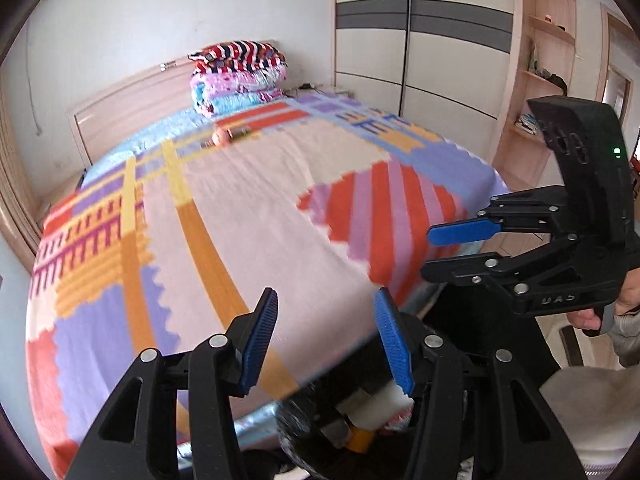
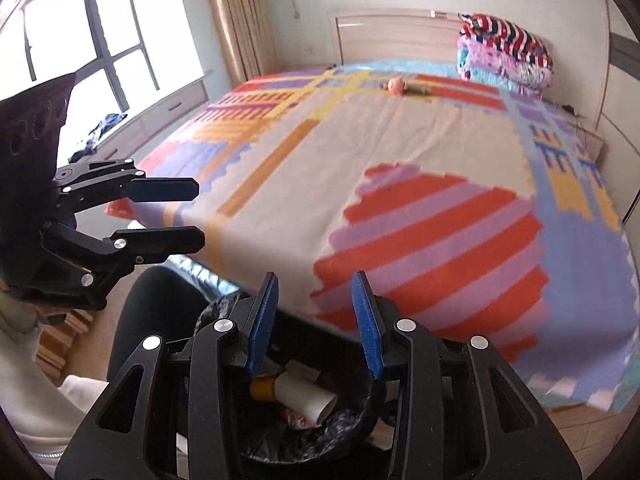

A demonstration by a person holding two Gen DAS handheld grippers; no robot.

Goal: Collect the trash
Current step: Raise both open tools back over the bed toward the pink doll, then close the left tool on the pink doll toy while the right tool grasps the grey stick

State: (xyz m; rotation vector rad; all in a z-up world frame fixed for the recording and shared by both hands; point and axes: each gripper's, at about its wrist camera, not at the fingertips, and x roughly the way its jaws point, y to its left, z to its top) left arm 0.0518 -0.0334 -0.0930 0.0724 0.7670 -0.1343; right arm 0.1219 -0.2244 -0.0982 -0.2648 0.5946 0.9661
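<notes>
Two grippers hung open, empty, over the bed [image 1: 280, 208]: left gripper [image 1: 326, 344], right gripper [image 2: 316, 322]. Only right view showed the trash bin [image 2: 352, 420] clearly at 6 o'clock, cardboard tube [image 2: 304, 398] inside. Only left view showed the wardrobe [image 1: 420, 60], 1 o'clock.

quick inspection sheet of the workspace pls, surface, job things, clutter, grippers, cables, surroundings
surface: bed under a patterned cover, mostly bare.
job's things: bin with a black liner at the bed's foot, holding a paper tube and wrappers; small pink item lying far up the bed.
clutter: folded quilts stacked by the headboard.
grippers: left gripper and right gripper both above the bin, jaws apart, nothing between them.
cables: a dark lead at the bed's far right corner.
surroundings: window and curtain on one side, wardrobe and shelves on the other.
</notes>
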